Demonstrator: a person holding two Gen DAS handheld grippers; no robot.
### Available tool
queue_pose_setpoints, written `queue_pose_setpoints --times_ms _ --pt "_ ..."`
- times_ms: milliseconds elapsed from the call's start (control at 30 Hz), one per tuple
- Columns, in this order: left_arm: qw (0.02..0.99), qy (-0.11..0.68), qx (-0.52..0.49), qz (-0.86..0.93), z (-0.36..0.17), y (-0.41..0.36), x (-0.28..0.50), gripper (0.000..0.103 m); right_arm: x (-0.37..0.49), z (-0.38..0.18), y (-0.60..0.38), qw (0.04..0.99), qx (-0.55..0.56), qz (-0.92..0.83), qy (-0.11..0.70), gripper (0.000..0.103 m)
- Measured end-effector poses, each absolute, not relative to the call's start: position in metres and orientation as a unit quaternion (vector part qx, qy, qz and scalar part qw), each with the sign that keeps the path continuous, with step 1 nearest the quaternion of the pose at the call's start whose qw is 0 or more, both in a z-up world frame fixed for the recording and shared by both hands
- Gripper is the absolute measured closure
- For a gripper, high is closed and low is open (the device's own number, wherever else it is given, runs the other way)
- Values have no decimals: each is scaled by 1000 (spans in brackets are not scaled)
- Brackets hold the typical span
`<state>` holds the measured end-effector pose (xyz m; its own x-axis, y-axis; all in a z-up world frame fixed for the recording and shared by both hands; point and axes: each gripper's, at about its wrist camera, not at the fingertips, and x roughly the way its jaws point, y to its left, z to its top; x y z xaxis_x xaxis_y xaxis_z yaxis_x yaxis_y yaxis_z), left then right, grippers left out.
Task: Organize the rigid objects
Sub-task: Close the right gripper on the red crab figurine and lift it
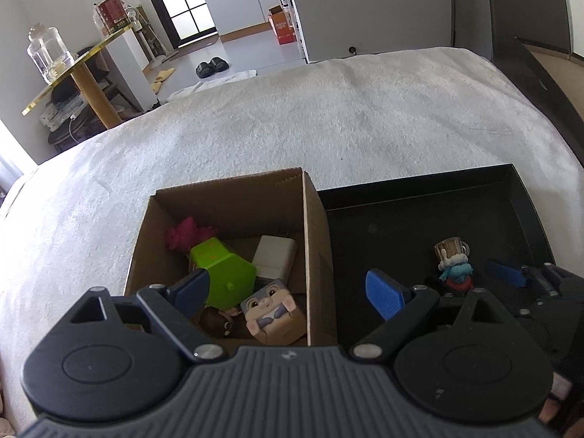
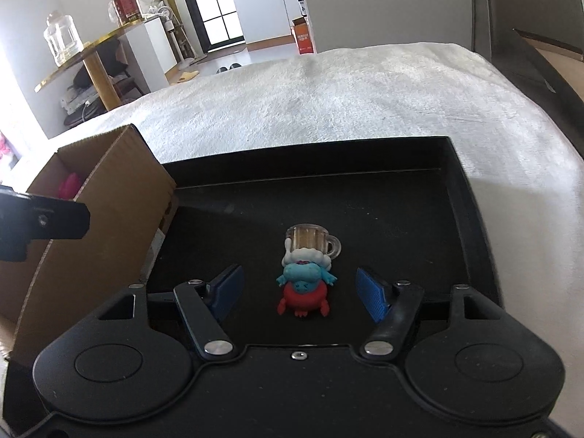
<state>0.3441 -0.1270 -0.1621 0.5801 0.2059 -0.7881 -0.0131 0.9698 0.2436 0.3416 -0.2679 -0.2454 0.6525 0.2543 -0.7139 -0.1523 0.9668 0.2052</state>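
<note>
Both claws spread wide over the cardboard box and the black tray.

Low in the left wrist view, our left claw (image 1: 288, 294) gapes, empty, above the cardboard box (image 1: 315, 255) holding a green toy (image 1: 222, 273), a pink toy (image 1: 182, 235), a white block (image 1: 273, 261) and a cube figure (image 1: 273, 310). In the right wrist view's centre, our right claw (image 2: 297, 294) stands apart around a figurine (image 2: 306, 281) on the black tray (image 2: 471, 226).

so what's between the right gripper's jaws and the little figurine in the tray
Nothing but bare black tray floor. In the right wrist view the figurine stands in the gap of the open right gripper, clear of both jaws.
</note>
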Motion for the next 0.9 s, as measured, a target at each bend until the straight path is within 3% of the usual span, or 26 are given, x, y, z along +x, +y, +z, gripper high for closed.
queue_pose_setpoints --times_ms 300,433,900 --pt "883 451 110 70 -163 -123 347 11 338 -256 -248 917 1 91 387 36" --pt "882 452 107 78 -161 -118 343 11 332 -255 -246 922 -22 87 376 57" --pt "879 453 113 93 -161 -109 323 11 323 -251 -247 924 -35 84 371 64"
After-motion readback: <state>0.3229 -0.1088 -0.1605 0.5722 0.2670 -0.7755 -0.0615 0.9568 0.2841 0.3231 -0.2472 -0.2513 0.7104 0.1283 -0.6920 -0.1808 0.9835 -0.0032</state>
